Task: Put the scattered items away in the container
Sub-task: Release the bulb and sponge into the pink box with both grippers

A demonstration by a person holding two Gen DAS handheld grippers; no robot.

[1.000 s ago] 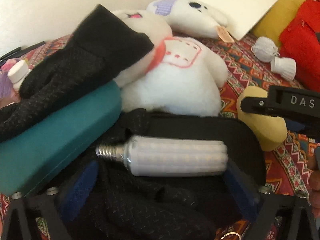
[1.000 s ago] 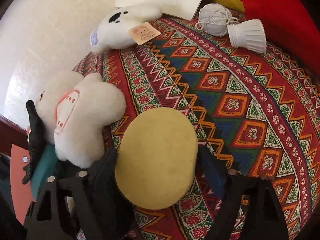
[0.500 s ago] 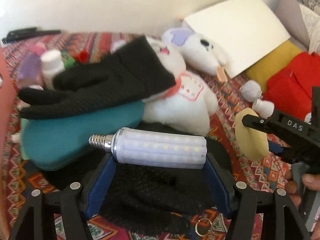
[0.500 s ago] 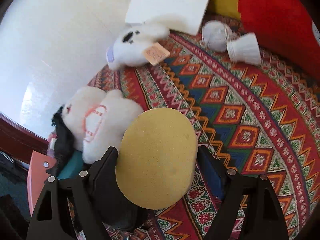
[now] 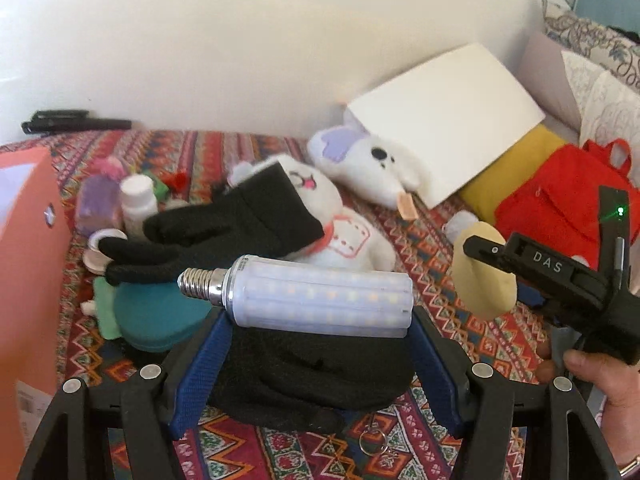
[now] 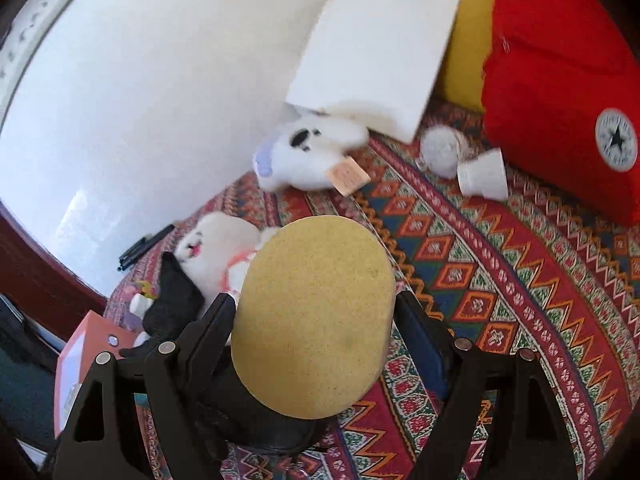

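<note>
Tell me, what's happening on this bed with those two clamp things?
A person is tidying scattered items into the orange box, holding a two-finger gripper in each hand. The left gripper is clamped on a white LED corn bulb, its jaws having just closed on it. The right gripper grips a yellow oval sponge. Both items are held above the patterned bedspread. Black gloves, two plush toys and other small things lie there, not yet packed.

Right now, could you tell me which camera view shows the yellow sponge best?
The right wrist view: the yellow sponge faces the camera broadside, held between the right gripper fingers. The left wrist view shows the sponge only edge-on, partly hidden behind one finger.
</note>
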